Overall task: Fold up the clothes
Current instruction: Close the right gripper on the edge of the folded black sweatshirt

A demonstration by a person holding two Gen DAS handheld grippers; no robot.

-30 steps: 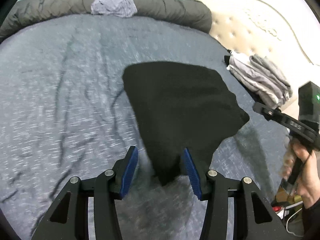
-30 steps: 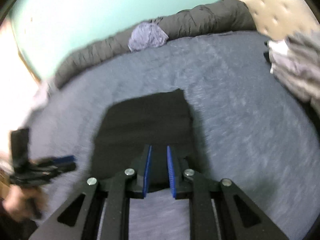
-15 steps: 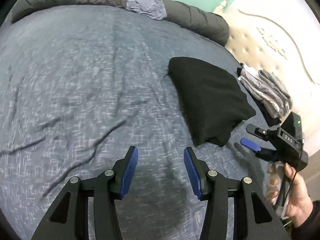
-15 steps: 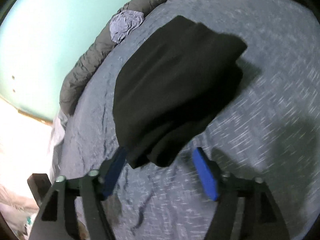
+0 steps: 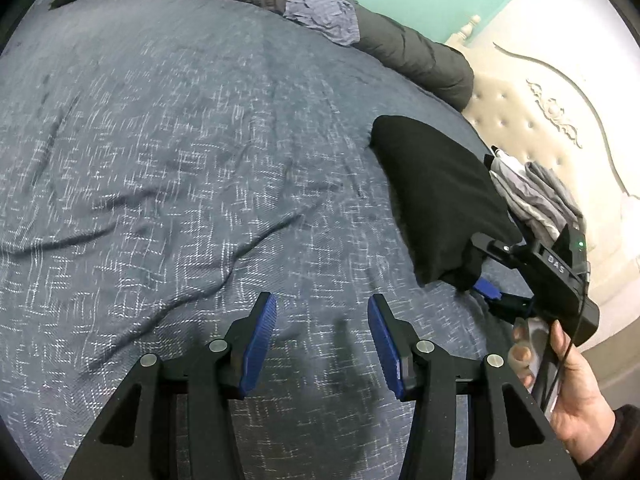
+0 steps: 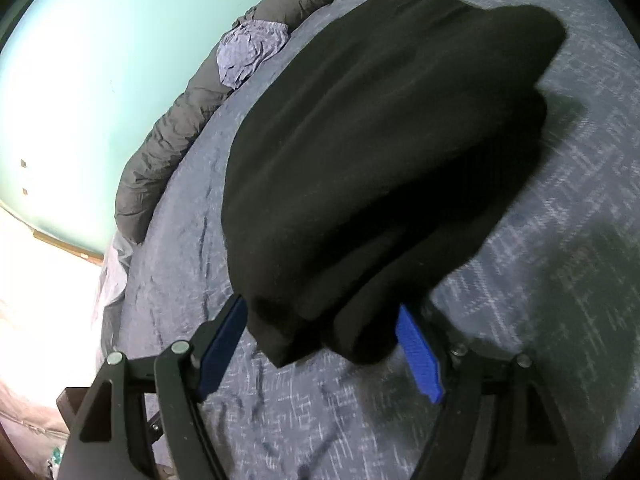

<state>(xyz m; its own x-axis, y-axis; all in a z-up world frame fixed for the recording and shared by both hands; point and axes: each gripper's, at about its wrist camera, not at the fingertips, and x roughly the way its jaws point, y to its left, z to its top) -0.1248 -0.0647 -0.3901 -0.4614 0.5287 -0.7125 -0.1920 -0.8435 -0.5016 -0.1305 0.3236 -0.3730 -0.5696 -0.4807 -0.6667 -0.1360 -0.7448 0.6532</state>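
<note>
A folded black garment (image 5: 436, 200) lies on the grey-blue bedspread (image 5: 200, 160) at the right of the left wrist view. My left gripper (image 5: 322, 336) is open over bare bedspread, well left of the garment, with nothing between its blue pads. My right gripper (image 6: 320, 344) is open wide, and the garment's (image 6: 380, 140) thick near corner lies loosely between its jaws. In the left wrist view the right gripper (image 5: 480, 264), held by a hand (image 5: 576, 396), straddles that same corner.
A pile of folded grey clothes (image 5: 536, 196) sits beyond the black garment by the cream headboard (image 5: 552, 112). A crumpled blue-grey garment (image 5: 320, 20) rests on a rolled dark duvet (image 5: 400, 48) along the bed's far edge. Wrinkled bedspread fills the left.
The black garment hung between both grippers; now it lies folded on the bed. My right gripper's jaws opened wide around its corner. My left gripper drew away to the left and lower.
</note>
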